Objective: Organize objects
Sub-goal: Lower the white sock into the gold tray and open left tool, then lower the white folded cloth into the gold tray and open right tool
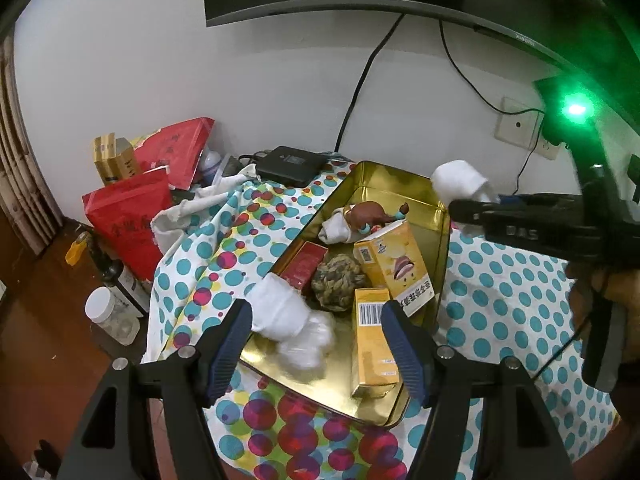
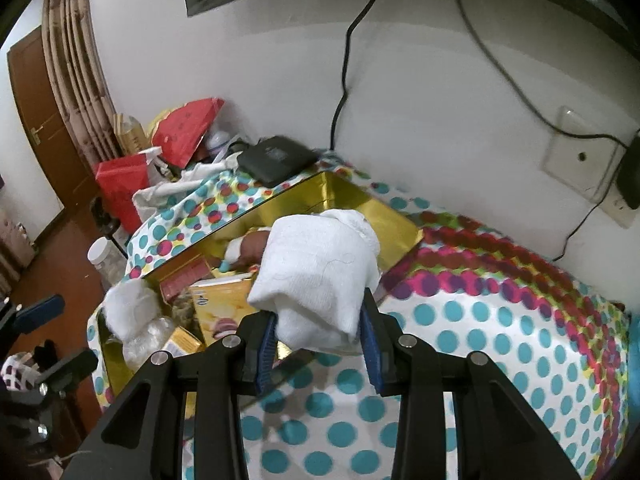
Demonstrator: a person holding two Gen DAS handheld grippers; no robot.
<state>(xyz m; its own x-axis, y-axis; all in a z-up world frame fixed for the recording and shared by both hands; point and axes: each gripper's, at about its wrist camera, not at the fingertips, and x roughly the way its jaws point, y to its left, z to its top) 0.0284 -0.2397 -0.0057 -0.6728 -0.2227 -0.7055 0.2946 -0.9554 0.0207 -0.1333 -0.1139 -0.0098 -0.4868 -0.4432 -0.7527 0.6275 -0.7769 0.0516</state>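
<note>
1. A gold tin tray (image 1: 400,176) is seen on a desk covered by a polka-dot cloth (image 1: 500,288); all places below are given relative to this tray.
2. The right gripper (image 2: 318,334) is held above the tray's right rim, and a rolled white towel (image 2: 320,264) is pinched between its blue fingers (image 2: 370,344).
3. The long axis of this towel runs forward from the fingers toward the tray's far end and the wall, with its far tip over the tray's interior in the right wrist view.
4. In the left wrist view the same towel (image 1: 460,182) is seen over the tray's far right corner, at the tip of the right gripper (image 1: 466,208).
5. The left gripper (image 1: 316,344) is held over the tray's near end, with its fingers (image 1: 234,340) spread wide and nothing pinched between them.
6. A second white towel roll (image 1: 280,308) lies inside the tray at its near left side, its long axis running from the left rim toward the near end, beside a clear crumpled plastic bag (image 1: 312,340).
7. A knotted rope ball (image 1: 340,280) lies at the tray's middle, with a red box (image 1: 304,264) just to its left.
8. A yellow carton (image 1: 394,264) stands tilted at the tray's right side, and a smaller gold box (image 1: 372,340) lies in front of it, pointing toward the near end.
9. A brown toy figure (image 1: 372,214) and a small white roll (image 1: 336,228) lie toward the tray's far end.
10. Beyond the tray's far left corner a black device box (image 1: 290,164) is seen, and red gift bags (image 1: 128,216) stand well to the left.
</note>
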